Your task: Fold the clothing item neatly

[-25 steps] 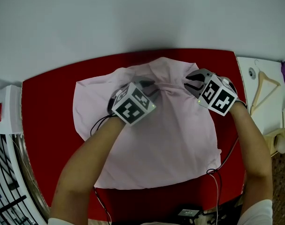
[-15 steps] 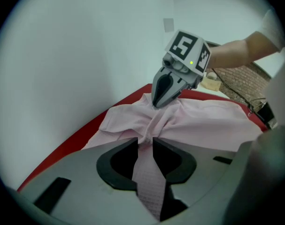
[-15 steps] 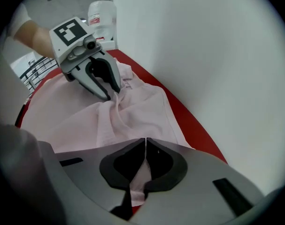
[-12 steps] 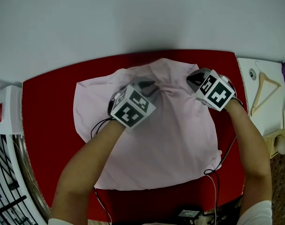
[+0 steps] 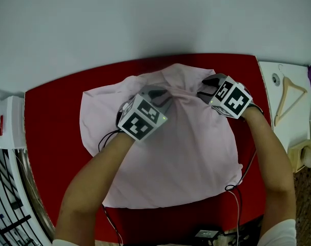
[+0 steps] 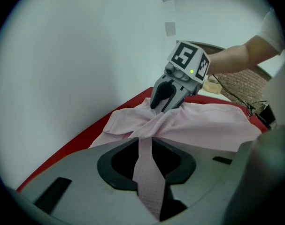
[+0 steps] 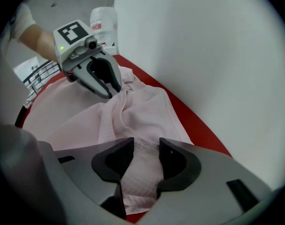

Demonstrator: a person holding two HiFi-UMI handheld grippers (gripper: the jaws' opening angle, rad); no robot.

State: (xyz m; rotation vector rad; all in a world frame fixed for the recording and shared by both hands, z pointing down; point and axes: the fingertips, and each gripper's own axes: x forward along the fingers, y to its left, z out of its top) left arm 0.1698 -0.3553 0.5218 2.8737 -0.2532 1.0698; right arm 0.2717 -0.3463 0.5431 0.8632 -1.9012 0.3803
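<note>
The left hand-held gripper (image 6: pixel 143 146) has its jaws drawn narrow and pinched on a taut strip of the pink garment (image 5: pixel 186 152), which runs out from between them into a bunched fold. The right hand-held gripper (image 7: pixel 146 146) stands just beside it, toward the worktop's right edge. Its jaws have just been opening and now stand apart, with a loose fold of the same cloth lying between them, unpressed. Both grippers point steeply down at the garment's far part, where the fabric is gathered into creases between them. The rest of the garment lies spread flat over the middle of the red worktop (image 5: pixel 53 117). Its far part reaches close to the far edge and its hem lies towards the near edge. Past the worktop's right edge, a wooden hanger (image 5: pixel 287 94) lies on a white surface.
</note>
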